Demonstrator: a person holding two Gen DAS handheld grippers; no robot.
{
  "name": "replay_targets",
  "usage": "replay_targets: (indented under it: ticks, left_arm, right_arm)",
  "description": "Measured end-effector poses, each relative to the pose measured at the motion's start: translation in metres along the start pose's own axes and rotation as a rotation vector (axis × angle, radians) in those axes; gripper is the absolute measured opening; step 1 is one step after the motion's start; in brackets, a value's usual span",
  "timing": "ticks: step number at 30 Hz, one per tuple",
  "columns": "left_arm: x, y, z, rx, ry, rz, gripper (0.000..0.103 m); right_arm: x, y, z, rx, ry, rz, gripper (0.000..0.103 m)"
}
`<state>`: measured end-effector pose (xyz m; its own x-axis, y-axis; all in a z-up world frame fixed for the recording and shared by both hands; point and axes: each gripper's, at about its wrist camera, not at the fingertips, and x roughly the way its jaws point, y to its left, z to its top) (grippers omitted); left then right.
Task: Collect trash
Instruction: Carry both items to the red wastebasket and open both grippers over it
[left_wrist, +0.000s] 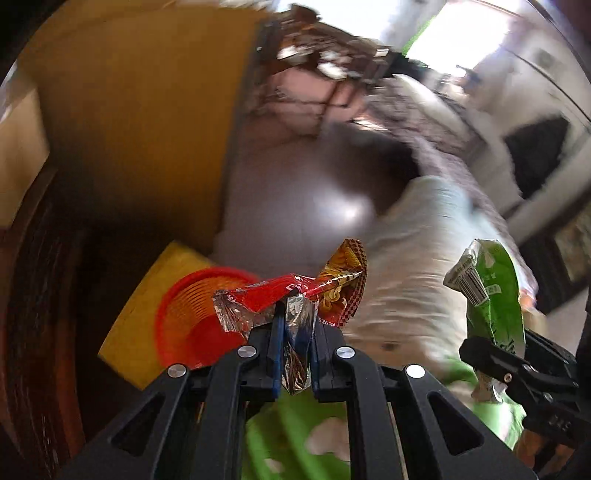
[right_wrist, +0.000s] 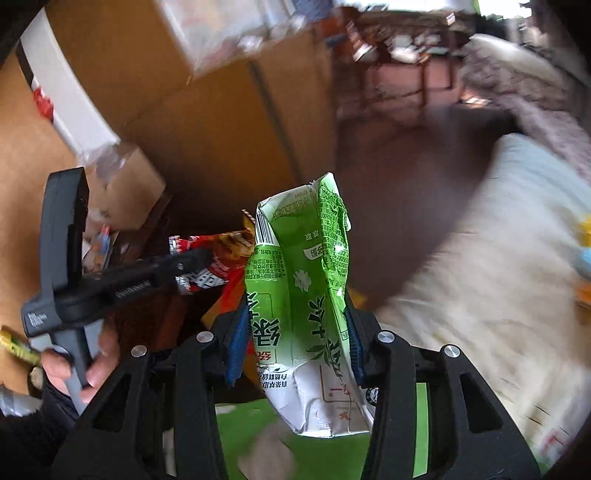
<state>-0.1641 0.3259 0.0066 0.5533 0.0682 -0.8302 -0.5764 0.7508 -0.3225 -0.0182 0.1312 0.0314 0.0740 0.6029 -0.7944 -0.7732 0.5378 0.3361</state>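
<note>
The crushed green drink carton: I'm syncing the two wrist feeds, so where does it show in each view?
Left wrist: the crushed green drink carton sits at the right edge, clamped in the right gripper.
Right wrist: the carton stands at centre, pinched between the jaws.
Shared landmark: the red foil snack wrapper, held in the left gripper, shows left of the carton in both views.

both wrist views look forward along jaws, close; share green carton (left_wrist: 491, 295) (right_wrist: 299, 295)
</note>
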Motion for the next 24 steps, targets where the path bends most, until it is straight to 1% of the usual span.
replay_targets:
  ticks: [2,4,6,7,8,9,10,14,15,16,17,18,19,21,24]
  left_arm:
    - [0.017,0.033,0.002,-0.071,0.044,0.027,0.012]
    - [0.036,0.063,0.001,-0.14,0.085,0.074,0.012]
    - [0.05,0.084,0.001,-0.182,0.116,0.093,0.012]
    - [0.06,0.095,0.0,-0.211,0.145,0.095,0.012]
    - [0.067,0.103,0.0,-0.228,0.165,0.095,0.012]
    - [0.072,0.102,-0.002,-0.235,0.178,0.1,0.012]
    - [0.078,0.105,-0.004,-0.239,0.188,0.11,0.012]
    - [0.097,0.116,-0.015,-0.268,0.229,0.139,0.012]
    - [0.099,0.117,-0.017,-0.272,0.233,0.148,0.014]
    - [0.103,0.119,-0.017,-0.275,0.237,0.161,0.017]
    - [0.106,0.122,-0.017,-0.284,0.241,0.18,0.036]
    - [0.108,0.125,-0.018,-0.295,0.241,0.194,0.054]
    - [0.108,0.126,-0.019,-0.304,0.233,0.206,0.057]
    - [0.107,0.126,-0.018,-0.306,0.234,0.229,0.058]
    - [0.107,0.126,-0.017,-0.32,0.25,0.231,0.058]
  right_arm:
    - [0.033,0.011,0.011,0.012,0.062,0.033,0.044]
    - [0.068,0.016,0.017,0.037,0.126,0.056,0.044]
    - [0.094,0.015,0.021,0.064,0.171,0.071,0.044]
    - [0.107,0.014,0.024,0.077,0.193,0.077,0.044]
    - [0.119,0.013,0.025,0.088,0.215,0.082,0.045]
    - [0.126,0.013,0.019,0.092,0.233,0.085,0.045]
    - [0.136,0.012,0.022,0.095,0.254,0.088,0.045]
    - [0.173,0.016,0.015,0.107,0.333,0.117,0.047]
    - [0.18,0.015,0.013,0.11,0.35,0.13,0.047]
    - [0.182,0.012,0.011,0.112,0.361,0.146,0.054]
    - [0.186,0.01,0.01,0.118,0.367,0.148,0.07]
    - [0.185,0.007,0.007,0.132,0.365,0.127,0.077]
    - [0.184,0.005,0.007,0.144,0.364,0.116,0.082]
    - [0.179,0.0,0.007,0.165,0.351,0.142,0.082]
    - [0.173,-0.007,0.005,0.178,0.327,0.131,0.082]
